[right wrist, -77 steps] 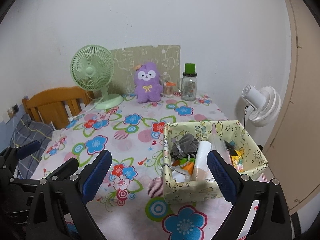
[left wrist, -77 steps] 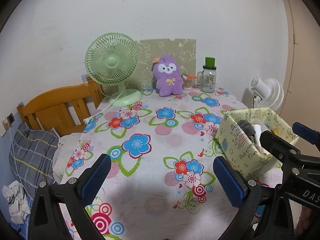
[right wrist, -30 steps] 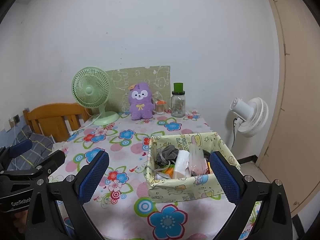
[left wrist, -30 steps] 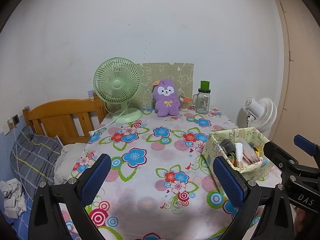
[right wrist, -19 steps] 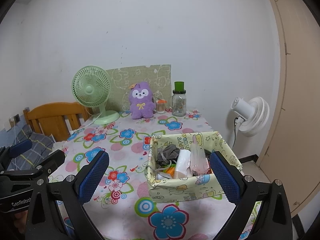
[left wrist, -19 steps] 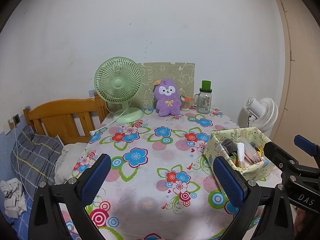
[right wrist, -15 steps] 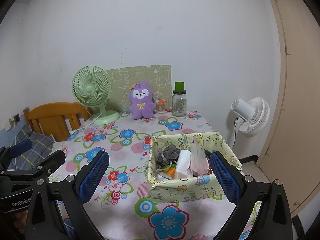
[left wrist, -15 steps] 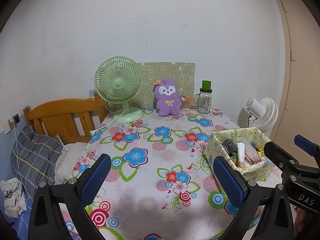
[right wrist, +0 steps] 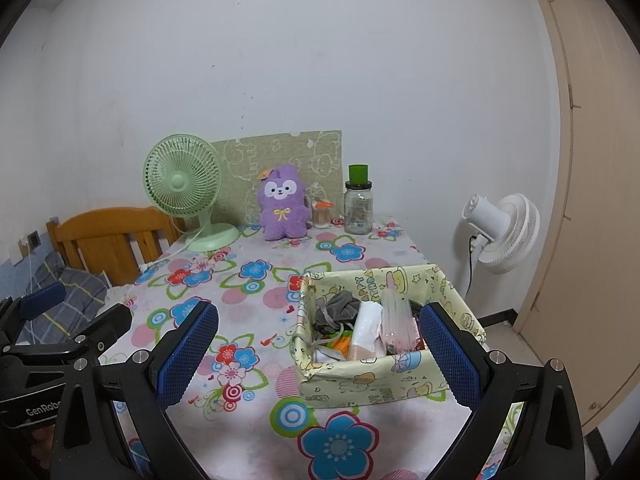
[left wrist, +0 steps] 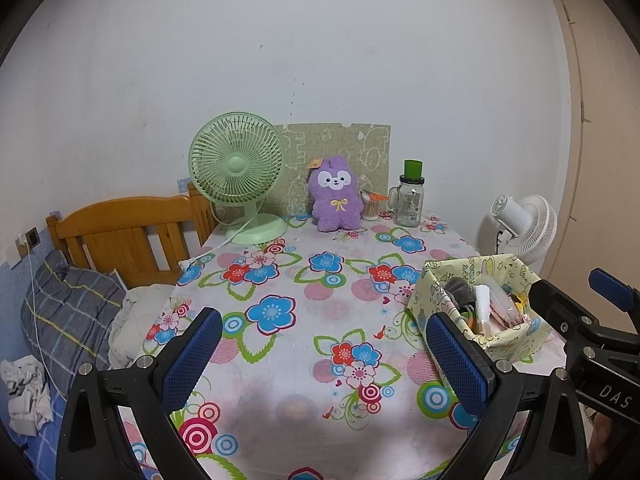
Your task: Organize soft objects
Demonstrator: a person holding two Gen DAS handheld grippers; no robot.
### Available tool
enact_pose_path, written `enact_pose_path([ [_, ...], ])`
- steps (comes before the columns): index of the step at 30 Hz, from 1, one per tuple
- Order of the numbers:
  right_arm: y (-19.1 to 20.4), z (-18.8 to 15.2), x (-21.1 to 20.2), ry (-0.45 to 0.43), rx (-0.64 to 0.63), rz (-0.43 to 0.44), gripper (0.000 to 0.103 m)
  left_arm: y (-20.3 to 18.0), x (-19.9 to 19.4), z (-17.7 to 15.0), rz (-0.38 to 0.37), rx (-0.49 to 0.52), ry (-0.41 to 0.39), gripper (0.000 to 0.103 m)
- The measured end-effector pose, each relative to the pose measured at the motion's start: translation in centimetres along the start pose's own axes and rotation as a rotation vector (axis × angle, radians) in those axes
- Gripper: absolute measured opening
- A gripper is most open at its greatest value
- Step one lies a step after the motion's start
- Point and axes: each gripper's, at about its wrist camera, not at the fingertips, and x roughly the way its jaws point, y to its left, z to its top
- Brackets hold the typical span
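A purple plush toy (left wrist: 334,199) (right wrist: 283,203) stands upright at the far end of the flowered table (left wrist: 288,280), against a patterned board. A yellow cartoon-print box (right wrist: 384,372) (left wrist: 512,340) sits at the near right, holding a grey cloth (right wrist: 338,307), a white pouch and clear packets. My left gripper (left wrist: 324,358) hovers open over the table's near edge with nothing between its blue pads. My right gripper (right wrist: 318,356) is open too, just in front of the box, and shows at the right of the left wrist view.
A green desk fan (left wrist: 238,176) stands back left with its cord on the table. A glass jar with a green lid (left wrist: 410,200) stands back right. A wooden bed headboard (left wrist: 120,232) and bedding lie left. A white floor fan (right wrist: 502,232) and a door are at the right.
Both grippers pulled back and rose from the table since 2.6 s ago, so the box and plush look smaller. In the last half second almost nothing has moved.
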Motion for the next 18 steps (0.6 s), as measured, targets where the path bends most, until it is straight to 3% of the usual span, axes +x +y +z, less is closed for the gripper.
enact_pose_path([
  [18, -0.06, 0.01, -0.05, -0.002, 0.002, -0.004, 0.102, -0.23, 0.13, 0.04, 0.007, 0.013, -0.002, 0.103],
])
